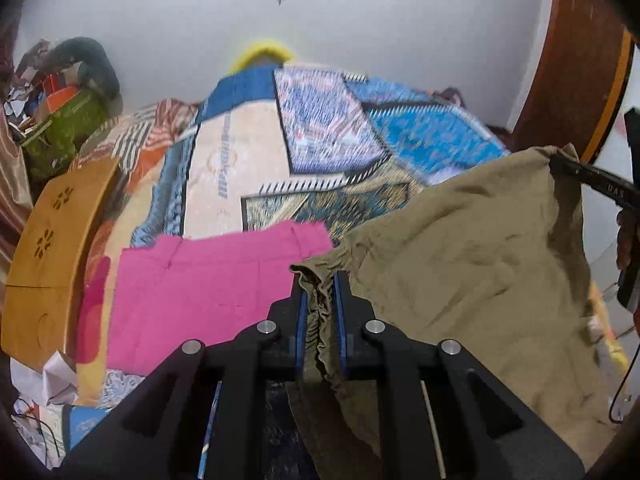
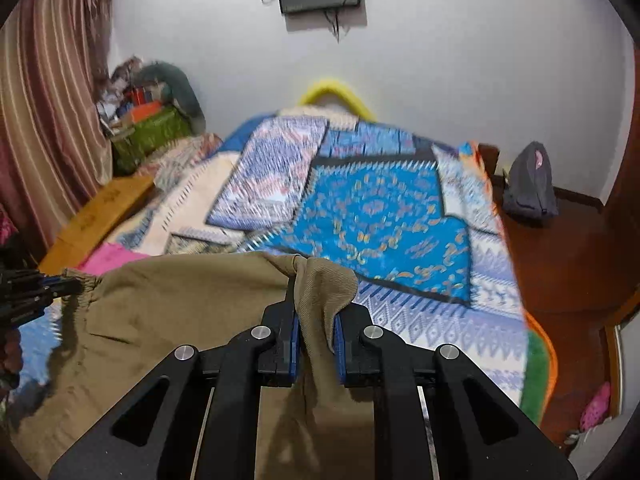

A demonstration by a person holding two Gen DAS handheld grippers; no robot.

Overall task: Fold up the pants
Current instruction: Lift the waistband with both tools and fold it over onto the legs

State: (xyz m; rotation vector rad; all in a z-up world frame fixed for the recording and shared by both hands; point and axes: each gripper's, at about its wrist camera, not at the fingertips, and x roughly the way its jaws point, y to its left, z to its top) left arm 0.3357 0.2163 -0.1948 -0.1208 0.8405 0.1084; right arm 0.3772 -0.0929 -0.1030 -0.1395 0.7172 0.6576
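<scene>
While clamped, pants above bed.

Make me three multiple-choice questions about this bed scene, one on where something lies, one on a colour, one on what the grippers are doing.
1. Where does the pink garment lie?
A. flat on the bed
B. on the floor
C. hanging on the wall

2. What colour are the held pants?
A. black
B. khaki
C. white

3. How do the two grippers stand?
A. both open
B. one open
C. both shut on cloth

Answers:
1 A, the pink garment lies spread on the bedspread.
2 B, the pants are khaki.
3 C, the left gripper and the right gripper each pinch a bunched edge.
</scene>
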